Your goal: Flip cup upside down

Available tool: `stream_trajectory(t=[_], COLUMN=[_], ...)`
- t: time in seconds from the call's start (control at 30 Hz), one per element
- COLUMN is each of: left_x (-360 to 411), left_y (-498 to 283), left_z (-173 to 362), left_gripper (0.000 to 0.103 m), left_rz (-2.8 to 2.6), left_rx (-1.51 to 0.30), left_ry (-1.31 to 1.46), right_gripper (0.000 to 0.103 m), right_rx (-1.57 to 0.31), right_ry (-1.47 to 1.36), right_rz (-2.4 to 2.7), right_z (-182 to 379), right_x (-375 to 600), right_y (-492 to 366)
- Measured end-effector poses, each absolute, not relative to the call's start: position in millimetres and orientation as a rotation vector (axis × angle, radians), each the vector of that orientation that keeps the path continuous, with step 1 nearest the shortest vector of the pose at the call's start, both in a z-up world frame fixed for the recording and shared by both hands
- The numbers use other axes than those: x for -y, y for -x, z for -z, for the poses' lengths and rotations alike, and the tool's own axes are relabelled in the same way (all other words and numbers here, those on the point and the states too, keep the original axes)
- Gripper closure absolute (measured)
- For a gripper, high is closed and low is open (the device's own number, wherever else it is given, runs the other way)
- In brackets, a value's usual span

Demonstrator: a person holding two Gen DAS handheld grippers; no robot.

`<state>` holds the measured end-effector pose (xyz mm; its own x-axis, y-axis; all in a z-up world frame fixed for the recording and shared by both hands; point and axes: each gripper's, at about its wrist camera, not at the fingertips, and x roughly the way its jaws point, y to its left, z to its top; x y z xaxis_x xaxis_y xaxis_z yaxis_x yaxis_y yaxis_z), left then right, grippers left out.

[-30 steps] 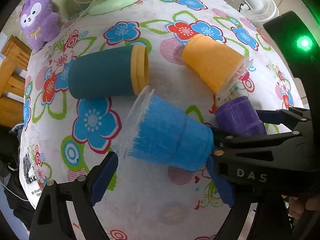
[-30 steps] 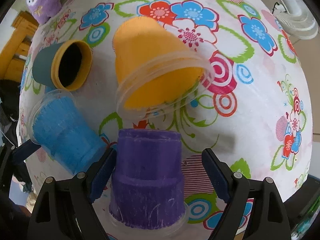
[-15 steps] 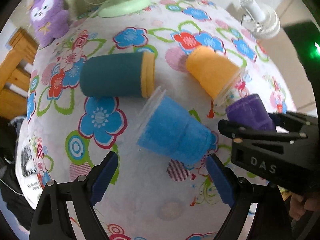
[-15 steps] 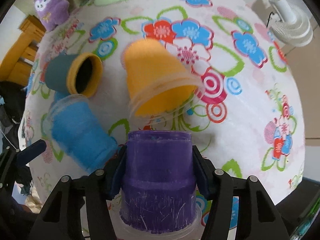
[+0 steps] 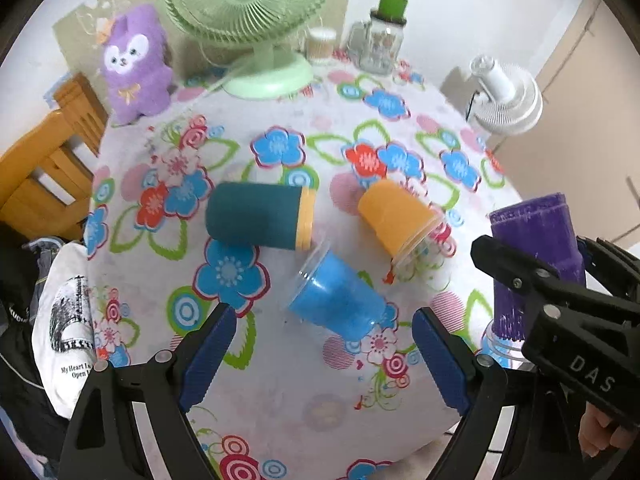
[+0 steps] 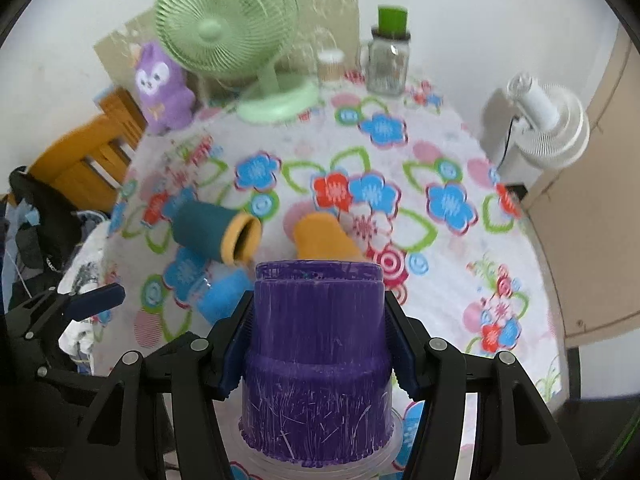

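Observation:
My right gripper [image 6: 318, 344] is shut on a purple cup [image 6: 318, 356], held base-up with its clear rim toward the table; it also shows at the right in the left wrist view [image 5: 536, 256]. My left gripper [image 5: 324, 356] is open and empty, hovering just short of a blue cup [image 5: 340, 300] that lies on its side. An orange cup [image 5: 394, 216] and a teal cup with a yellow rim [image 5: 256, 220] also lie on their sides on the flowered tablecloth [image 5: 280, 392].
A green fan [image 5: 256, 20], a purple plush toy [image 5: 134, 64], jars [image 5: 386, 36] and a small container stand at the table's back. A white fan [image 5: 508, 96] is off the right edge. A wooden chair [image 5: 44, 176] and clothes are at the left.
My right gripper closed on the purple cup and lifted it off the table. My left gripper pulled back and up, away from the blue cup, widening the view.

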<state>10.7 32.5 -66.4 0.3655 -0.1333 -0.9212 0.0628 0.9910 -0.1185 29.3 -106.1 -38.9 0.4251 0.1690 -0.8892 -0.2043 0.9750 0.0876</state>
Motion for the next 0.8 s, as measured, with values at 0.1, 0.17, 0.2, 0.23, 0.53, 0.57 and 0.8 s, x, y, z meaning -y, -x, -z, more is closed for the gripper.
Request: stream_trajectory(t=[0.1,0.17,0.2,0.23,0.53,0.57,0.8], left_x=[-34,-33,-33,-33,-26,-24,-18], left_y=[-1,6,9,14,45,47,55], left_z=[53,48,46,44,43,44,51], left_gripper=[0.012,0.012,0.012,0.012,0.012,0.012,0.012], left_rz=[0.100,0.069,0.048,0.021,-0.136,-0.152,-0.158], left_rx=[-1.159,-1.141,-1.132,-1.126,-1.076,-1.069,-1.045], left_ry=[0.103,0.120,0.128,0.137,0.231,0.228,0.235], right_gripper=[0.040,0.040,0.040,0.040,0.040,0.040,0.040], right_rx=[-1.056,-1.032,-1.027,-1.018,-0.926,-0.920,-0.851], right_ry=[0.045,0.043,0.045,0.050,0.108,0.112,0.099], right_rz=[-0.278,-0.315,-0.328,-0.347,-0.489,-0.492,-0.480], right_z=[26,20,19,17,16,18,30], right_x=[109,111,112,114,125,126,133], right_y=[-22,-18,-17,-16,-6,-6,2])
